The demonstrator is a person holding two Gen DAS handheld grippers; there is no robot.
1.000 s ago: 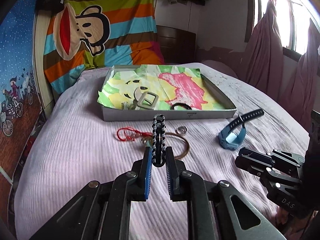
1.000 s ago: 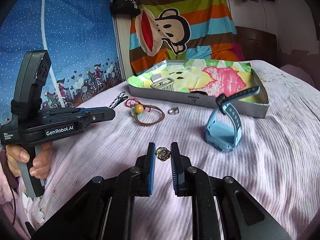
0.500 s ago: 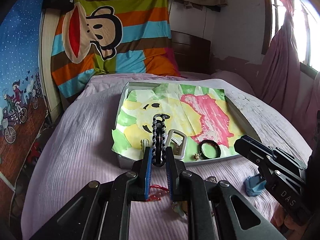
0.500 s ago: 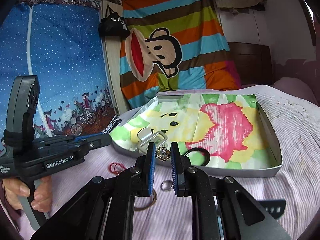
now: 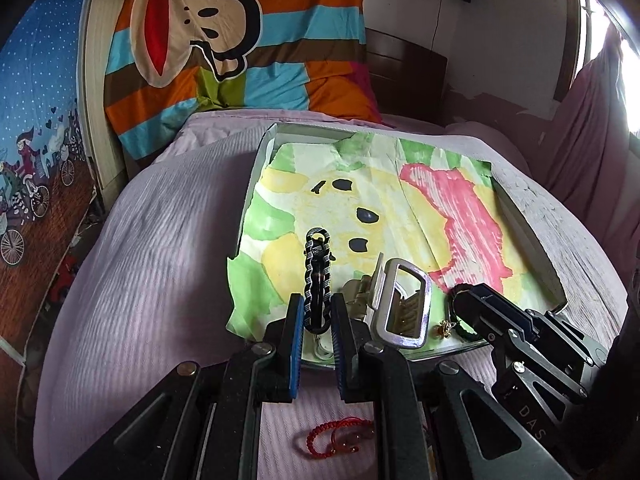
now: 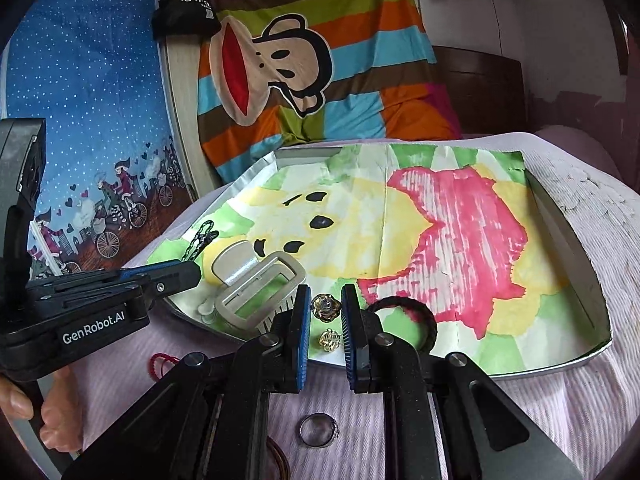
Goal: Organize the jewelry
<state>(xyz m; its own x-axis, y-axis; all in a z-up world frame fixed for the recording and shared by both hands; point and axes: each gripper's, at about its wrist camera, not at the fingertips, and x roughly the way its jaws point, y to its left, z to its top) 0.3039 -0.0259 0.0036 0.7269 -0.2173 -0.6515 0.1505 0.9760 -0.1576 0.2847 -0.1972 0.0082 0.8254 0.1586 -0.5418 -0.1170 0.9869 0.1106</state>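
Lying nearest on the lilac bedspread [image 6: 560,408]: silver ring [image 6: 319,429], red cord bracelet [image 5: 332,434]. Left gripper [image 5: 316,320] pinches a black braided bracelet [image 5: 318,276], right gripper [image 6: 325,322] a gold earring [image 6: 326,306], both over the tray's [image 6: 560,364] near edge. Inside: another earring [image 6: 329,338], hair clip [image 6: 256,294], black hair tie [image 6: 404,320].

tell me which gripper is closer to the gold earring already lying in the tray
Right. The right gripper hovers directly over the loose gold earring, a matching earring pinched between its pads. The left gripper, holding the black braided bracelet, is farther left, beyond the silver hair clip.

Left gripper [image 5: 316,318] grips braided bracelet [image 5: 318,276] above tray [image 5: 532,240].
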